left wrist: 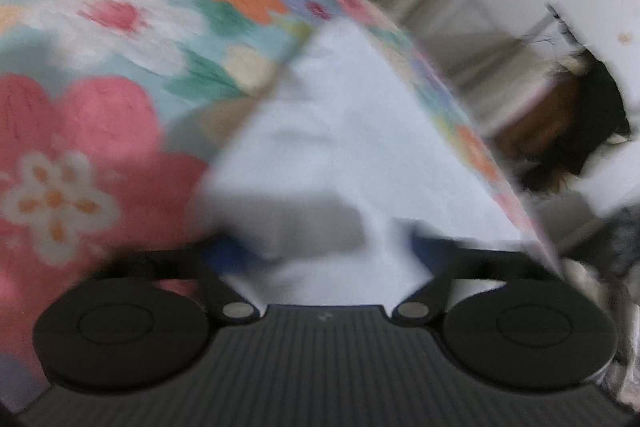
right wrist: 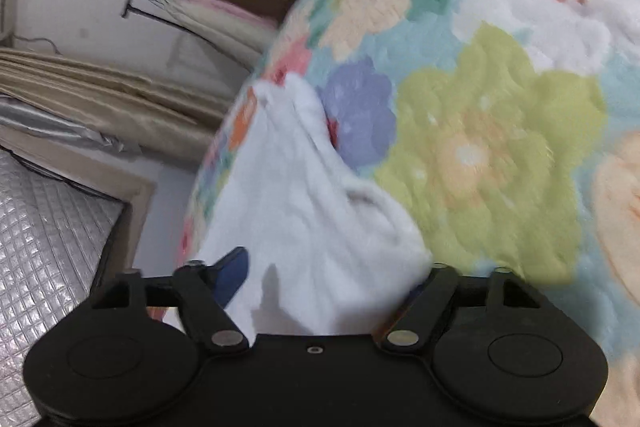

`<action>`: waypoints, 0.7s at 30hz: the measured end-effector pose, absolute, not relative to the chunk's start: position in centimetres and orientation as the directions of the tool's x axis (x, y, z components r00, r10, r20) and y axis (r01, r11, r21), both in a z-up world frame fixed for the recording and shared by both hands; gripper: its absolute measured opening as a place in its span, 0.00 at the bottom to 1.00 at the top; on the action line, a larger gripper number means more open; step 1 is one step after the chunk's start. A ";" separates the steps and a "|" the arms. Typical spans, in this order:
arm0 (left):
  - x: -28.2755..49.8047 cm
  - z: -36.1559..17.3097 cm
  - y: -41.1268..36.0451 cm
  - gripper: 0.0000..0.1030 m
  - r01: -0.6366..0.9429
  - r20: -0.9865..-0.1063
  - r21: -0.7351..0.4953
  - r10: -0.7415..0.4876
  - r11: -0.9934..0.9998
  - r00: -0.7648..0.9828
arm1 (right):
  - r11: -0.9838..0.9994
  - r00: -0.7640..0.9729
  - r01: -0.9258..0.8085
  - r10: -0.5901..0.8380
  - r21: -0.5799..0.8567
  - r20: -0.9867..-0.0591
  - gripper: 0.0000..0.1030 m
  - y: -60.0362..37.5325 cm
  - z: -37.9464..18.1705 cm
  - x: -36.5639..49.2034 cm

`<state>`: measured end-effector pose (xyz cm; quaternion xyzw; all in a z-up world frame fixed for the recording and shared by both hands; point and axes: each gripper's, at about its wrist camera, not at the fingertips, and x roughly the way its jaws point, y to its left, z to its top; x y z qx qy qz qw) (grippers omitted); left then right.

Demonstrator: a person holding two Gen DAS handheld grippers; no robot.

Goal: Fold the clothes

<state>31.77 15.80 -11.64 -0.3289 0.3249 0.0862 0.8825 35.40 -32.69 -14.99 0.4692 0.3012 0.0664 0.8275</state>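
On the flowered blanket (left wrist: 120, 27), near its edge, lies the white garment (left wrist: 340, 155), a pale soft cloth that runs from between the fingers of each gripper out across the bedding. In the left wrist view the left gripper (left wrist: 332, 251) has its blue-tipped fingers (left wrist: 228, 251) standing on either side of a bunch of the cloth; the picture is blurred, and whether the jaws are clamped on it or merely straddling it cannot be told. In the right wrist view the right gripper (right wrist: 324, 279) has cloth gathered between its jaws, with one blue finger (right wrist: 232, 275) visible at the left and the other hidden behind the fabric; the creases radiating from this point suggest a grip, but the closure itself cannot be confirmed. Handling judgement: the garment appears light, limp and slightly fleecy; it will sag and wrinkle, not hold a shape, and is not fragile. Take hold at corners or along a hem, one gripper at each end of the same edge, so that the cloth hangs flat for folding. No brand, label or legible writing is visible on the garment or blanket; a small mark on the left gripper body is too blurred to read.
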 end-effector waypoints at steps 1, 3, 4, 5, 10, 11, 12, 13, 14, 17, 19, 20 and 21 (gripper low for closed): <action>31.6 -11.1 15.5 0.11 -0.356 -0.617 -0.509 -0.044 0.784 0.786 | 0.588 0.795 0.146 0.408 0.796 -0.448 0.07 -32.7 -14.8 35.9; 30.9 -9.2 14.9 0.10 -0.329 -0.586 -0.479 -0.017 0.814 0.810 | 0.586 0.801 0.123 0.417 0.801 -0.429 0.07 -33.3 -13.8 35.8; 30.4 -8.1 14.8 0.10 -0.317 -0.566 -0.470 -0.005 0.824 0.825 | 0.581 0.806 0.114 0.420 0.806 -0.417 0.07 -33.7 -13.2 35.6; 29.7 -6.9 14.6 0.09 -0.303 -0.544 -0.460 0.004 0.835 0.839 | 0.565 0.812 0.106 0.426 0.818 -0.399 0.07 -34.1 -12.3 35.2; 26.2 -5.4 13.8 0.09 -0.276 -0.547 -0.444 -0.014 0.852 0.837 | 0.584 0.811 0.106 0.418 0.805 -0.410 0.07 -35.8 -9.6 31.5; 25.4 -5.9 13.6 0.09 -0.300 -0.572 -0.432 -0.001 0.850 0.820 | 0.564 0.794 0.141 0.427 0.813 -0.434 0.07 -36.4 -9.9 30.6; 24.5 -6.6 13.3 0.09 -0.328 -0.598 -0.416 0.016 0.848 0.801 | 0.532 0.771 0.185 0.442 0.826 -0.458 0.07 -37.1 -10.6 29.7; 23.3 -6.9 12.5 0.09 -0.341 -0.610 -0.377 0.046 0.861 0.791 | 0.509 0.755 0.204 0.462 0.836 -0.466 0.07 -37.6 -11.0 28.7; 22.2 -7.0 11.6 0.09 -0.342 -0.607 -0.332 0.078 0.879 0.791 | 0.531 0.744 0.200 0.465 0.824 -0.480 0.07 -37.7 -10.9 27.8; 20.3 -7.6 11.6 0.09 -0.363 -0.632 -0.337 0.076 0.869 0.771 | 0.626 0.736 0.169 0.434 0.761 -0.520 0.07 -37.7 -10.0 25.5; 19.9 -8.4 12.7 0.11 -0.391 -0.665 -0.403 0.029 0.827 0.746 | 0.622 0.737 0.179 0.428 0.762 -0.523 0.06 -38.4 -10.1 25.4; 20.2 -9.3 13.7 0.12 -0.413 -0.683 -0.444 -0.002 0.795 0.730 | 0.607 0.733 0.192 0.433 0.771 -0.524 0.06 -38.8 -10.4 25.6; 20.5 -10.2 14.6 0.16 -0.425 -0.695 -0.481 -0.039 0.767 0.718 | 0.600 0.722 0.213 0.435 0.771 -0.538 0.06 -39.0 -10.9 25.8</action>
